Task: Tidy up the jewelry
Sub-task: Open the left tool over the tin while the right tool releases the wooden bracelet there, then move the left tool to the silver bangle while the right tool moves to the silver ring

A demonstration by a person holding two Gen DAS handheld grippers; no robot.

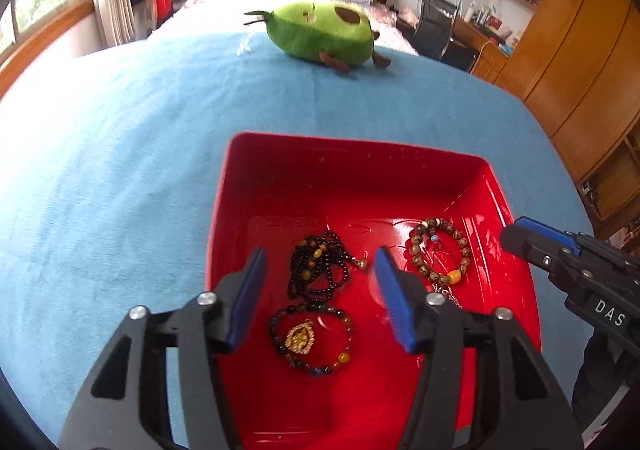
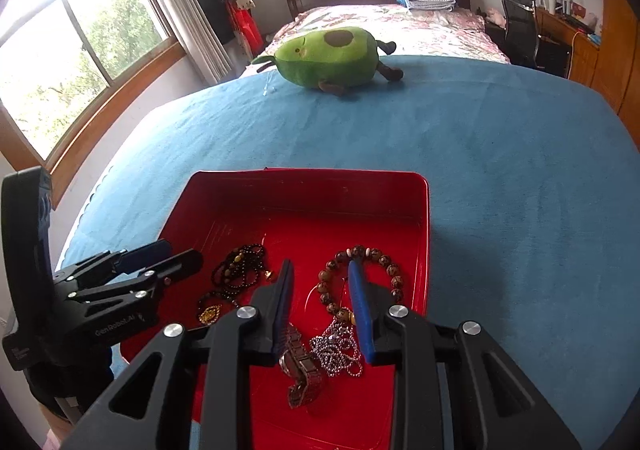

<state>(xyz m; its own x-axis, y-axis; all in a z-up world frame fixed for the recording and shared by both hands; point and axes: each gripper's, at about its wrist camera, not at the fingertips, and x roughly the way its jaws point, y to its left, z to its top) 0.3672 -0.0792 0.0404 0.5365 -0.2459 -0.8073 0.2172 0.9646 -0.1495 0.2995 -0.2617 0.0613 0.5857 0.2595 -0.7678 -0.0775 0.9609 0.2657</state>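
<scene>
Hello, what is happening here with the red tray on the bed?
A person holds two grippers above a red tray on a blue blanket. Both are open and hold nothing. The left gripper hovers over a black bead necklace and a bracelet with a gold pendant. The right gripper hovers over a brown bead bracelet, a silver chain and a metal watch. All the jewelry lies in the tray.

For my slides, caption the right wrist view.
Open right gripper over a red tray of bracelets, chain and watch.
</scene>
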